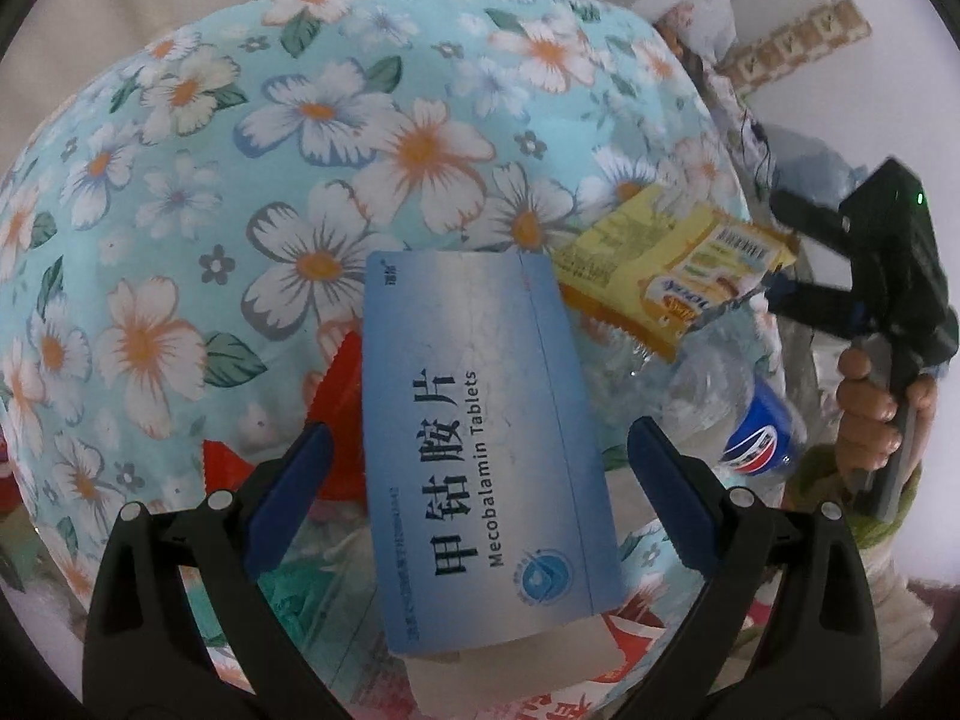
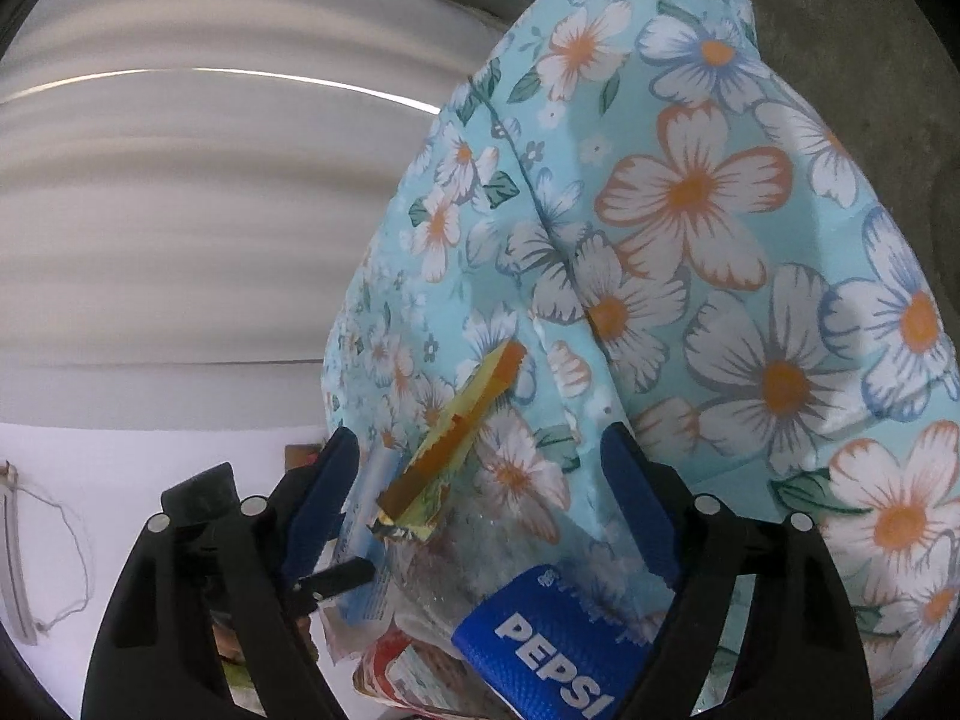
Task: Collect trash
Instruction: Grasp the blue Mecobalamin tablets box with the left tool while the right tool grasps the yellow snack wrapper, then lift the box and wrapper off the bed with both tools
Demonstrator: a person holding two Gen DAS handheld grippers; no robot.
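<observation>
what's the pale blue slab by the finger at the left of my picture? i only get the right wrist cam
Observer: It is a flat blue tablet box, lying label up, printed Mecobalamin Tablets.
Operator: is the other gripper on it
Observer: The left gripper straddles it with jaws open, and both pads stand clear of the box's sides.
Operator: anything under it
Observer: A red wrapper pokes out from beneath its left edge.
</observation>
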